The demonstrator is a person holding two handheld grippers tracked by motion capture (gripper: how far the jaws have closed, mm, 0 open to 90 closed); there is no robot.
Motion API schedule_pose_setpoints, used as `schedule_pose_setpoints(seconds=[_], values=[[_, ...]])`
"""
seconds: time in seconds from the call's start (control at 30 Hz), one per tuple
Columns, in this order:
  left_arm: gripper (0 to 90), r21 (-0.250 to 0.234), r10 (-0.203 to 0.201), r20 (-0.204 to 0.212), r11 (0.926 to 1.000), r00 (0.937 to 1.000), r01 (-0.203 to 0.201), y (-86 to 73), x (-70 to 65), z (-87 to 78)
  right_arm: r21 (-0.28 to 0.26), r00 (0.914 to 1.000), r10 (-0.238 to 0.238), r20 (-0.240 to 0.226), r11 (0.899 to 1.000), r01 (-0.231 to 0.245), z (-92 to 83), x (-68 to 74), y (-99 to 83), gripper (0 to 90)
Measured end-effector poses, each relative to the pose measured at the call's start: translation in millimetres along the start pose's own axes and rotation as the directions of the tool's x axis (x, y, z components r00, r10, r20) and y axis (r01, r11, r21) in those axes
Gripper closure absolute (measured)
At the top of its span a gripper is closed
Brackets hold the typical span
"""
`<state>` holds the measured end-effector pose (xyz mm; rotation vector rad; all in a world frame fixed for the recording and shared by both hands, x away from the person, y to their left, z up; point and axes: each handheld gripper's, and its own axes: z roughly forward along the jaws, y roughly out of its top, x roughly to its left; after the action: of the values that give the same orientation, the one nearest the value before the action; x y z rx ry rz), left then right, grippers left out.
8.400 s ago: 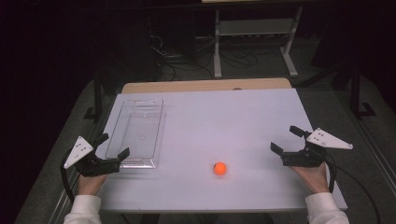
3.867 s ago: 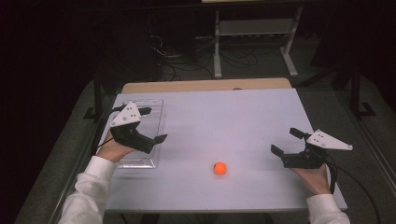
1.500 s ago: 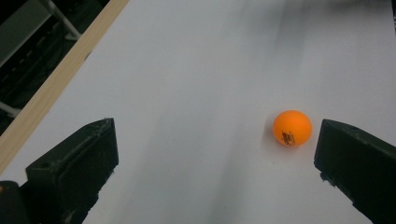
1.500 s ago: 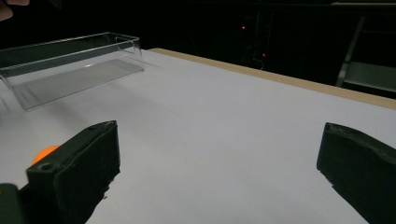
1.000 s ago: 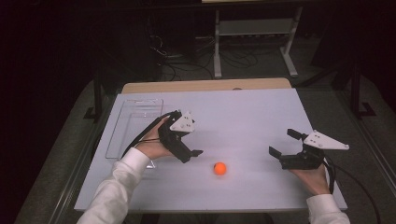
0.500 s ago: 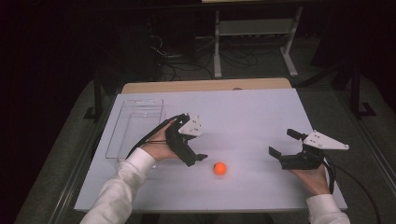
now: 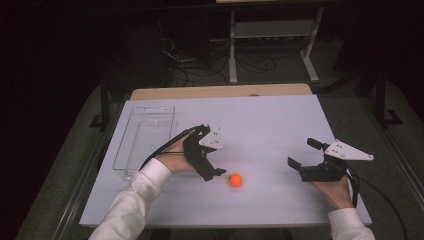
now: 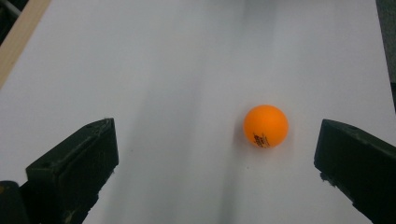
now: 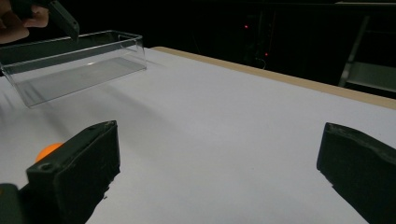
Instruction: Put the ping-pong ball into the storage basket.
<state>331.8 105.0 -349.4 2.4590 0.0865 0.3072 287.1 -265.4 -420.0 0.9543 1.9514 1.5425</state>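
Observation:
A small orange ball (image 7: 235,180) rests on the white table (image 7: 265,120), near the front and middle. My left gripper (image 7: 216,162) is open just left of the ball, jaws pointing at it. In the left gripper view the ball (image 8: 265,126) lies on the table ahead of the open left gripper (image 8: 215,140), nearer the right-hand jaw and touching neither. My right gripper (image 7: 301,152) is open and empty at the table's right side. In the right gripper view the ball (image 9: 48,150) peeks from behind one jaw of the right gripper (image 9: 217,144).
A clear plastic box (image 7: 145,140) lies empty at the table's left, long side running away from me; it shows as the box (image 9: 70,65) in the right gripper view. A wooden edge (image 7: 220,92) runs along the table's far side. Shelving and cables stand beyond in the dark.
My left gripper has travelled from the table's left edge, over the clear box, rightward to just beside the ball. The right gripper has barely shifted. The ball has stayed put.

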Motion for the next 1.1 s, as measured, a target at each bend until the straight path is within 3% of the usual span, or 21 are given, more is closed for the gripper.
schedule_pose_setpoints(seconds=[1.1], values=[[0.0, 0.097, 0.032, 0.08, 0.9945, 0.9963, -0.04, 9.8, -8.7, 32.3, 0.003, 1.0, -0.004, -0.005, 1.0, 0.004, 0.8, 0.6, -0.1, 0.0]])
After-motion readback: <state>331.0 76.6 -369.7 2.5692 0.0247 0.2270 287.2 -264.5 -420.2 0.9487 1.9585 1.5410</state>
